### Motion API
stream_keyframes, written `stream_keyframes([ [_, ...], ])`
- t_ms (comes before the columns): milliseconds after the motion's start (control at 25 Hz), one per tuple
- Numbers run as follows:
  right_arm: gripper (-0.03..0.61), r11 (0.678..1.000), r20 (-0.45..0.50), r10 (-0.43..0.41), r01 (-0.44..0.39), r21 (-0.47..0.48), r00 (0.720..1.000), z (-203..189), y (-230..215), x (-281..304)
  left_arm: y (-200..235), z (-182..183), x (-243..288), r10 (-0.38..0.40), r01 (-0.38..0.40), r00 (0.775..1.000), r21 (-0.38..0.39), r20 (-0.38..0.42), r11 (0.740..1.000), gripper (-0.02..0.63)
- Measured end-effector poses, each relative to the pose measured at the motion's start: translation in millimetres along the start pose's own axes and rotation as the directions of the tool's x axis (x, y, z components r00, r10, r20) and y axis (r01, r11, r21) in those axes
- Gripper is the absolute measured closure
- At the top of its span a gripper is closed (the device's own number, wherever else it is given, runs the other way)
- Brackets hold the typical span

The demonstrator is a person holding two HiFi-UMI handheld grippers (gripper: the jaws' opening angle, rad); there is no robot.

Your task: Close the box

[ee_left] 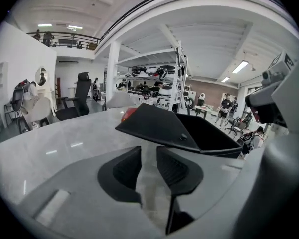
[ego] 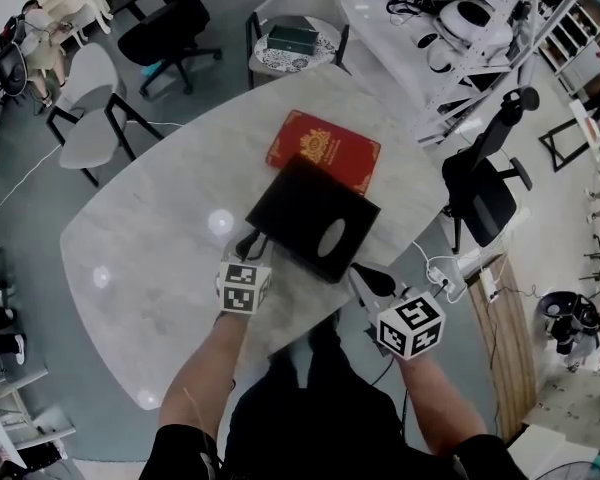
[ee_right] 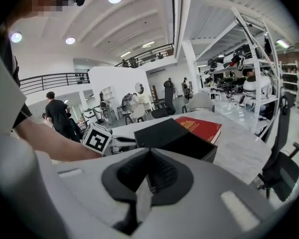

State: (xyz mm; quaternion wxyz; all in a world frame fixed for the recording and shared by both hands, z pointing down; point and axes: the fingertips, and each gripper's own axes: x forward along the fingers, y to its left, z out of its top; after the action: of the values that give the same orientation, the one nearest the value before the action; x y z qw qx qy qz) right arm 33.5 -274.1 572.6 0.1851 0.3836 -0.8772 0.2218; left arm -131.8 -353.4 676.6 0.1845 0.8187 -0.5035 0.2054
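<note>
A black box (ego: 315, 218) stands in the middle of the white marble table (ego: 160, 268). Its flat lid (ee_left: 157, 126) is tilted up over the box body (ee_left: 214, 142), so a gap shows the dark inside. Behind it lies a red box with a gold emblem (ego: 323, 151). My left gripper (ego: 250, 244) is at the box's near left corner, with its jaws (ee_left: 148, 151) a little apart and only the table showing between them; the lid's corner is just ahead. My right gripper (ego: 373, 278) is at the near right corner, its jaws (ee_right: 149, 153) together and empty, pointing at the black box (ee_right: 174, 136).
The table's near edge runs just under my arms. A black office chair (ego: 490, 183) stands off the right edge beside a white shelf rack (ego: 480, 38). White chairs (ego: 90, 108) stand at the far left, and one at the back holds a green box (ego: 292, 38).
</note>
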Motion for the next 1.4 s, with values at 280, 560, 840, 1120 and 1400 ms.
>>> stream_keyframes([
  [280, 0.577, 1.0, 0.002, 0.0, 0.0, -0.003, 1.0, 4.5, -1.0, -6.0, -8.7, 10.0, -6.6, -0.096, 0.098, 0.995, 0.069, -0.028, 0.993, 0.509],
  [560, 0.577, 1.0, 0.006, -0.009, 0.009, 0.002, 1.0, 5.1, -3.6, -14.1, -15.6, 13.1, -9.3, -0.196, 0.209, 0.977, 0.208, -0.084, 0.956, 0.509],
  [840, 0.577, 1.0, 0.011, -0.018, 0.017, 0.005, 1.0, 8.1, -6.8, -18.5, -21.3, 17.1, -18.4, -0.255, 0.296, 0.953, 0.326, -0.161, 0.898, 0.497],
  [1120, 0.577, 1.0, 0.016, -0.025, 0.025, 0.003, 1.0, 14.2, -4.8, -21.4, -28.2, 28.0, -25.9, -0.343, 0.374, 0.927, 0.278, -0.153, 0.885, 0.471],
  [1400, 0.577, 0.999, 0.03, -0.038, 0.037, 0.008, 0.999, 17.3, -0.2, -25.1, -46.0, 35.1, -33.5, -0.421, 0.458, 0.888, 0.288, -0.183, 0.841, 0.399],
])
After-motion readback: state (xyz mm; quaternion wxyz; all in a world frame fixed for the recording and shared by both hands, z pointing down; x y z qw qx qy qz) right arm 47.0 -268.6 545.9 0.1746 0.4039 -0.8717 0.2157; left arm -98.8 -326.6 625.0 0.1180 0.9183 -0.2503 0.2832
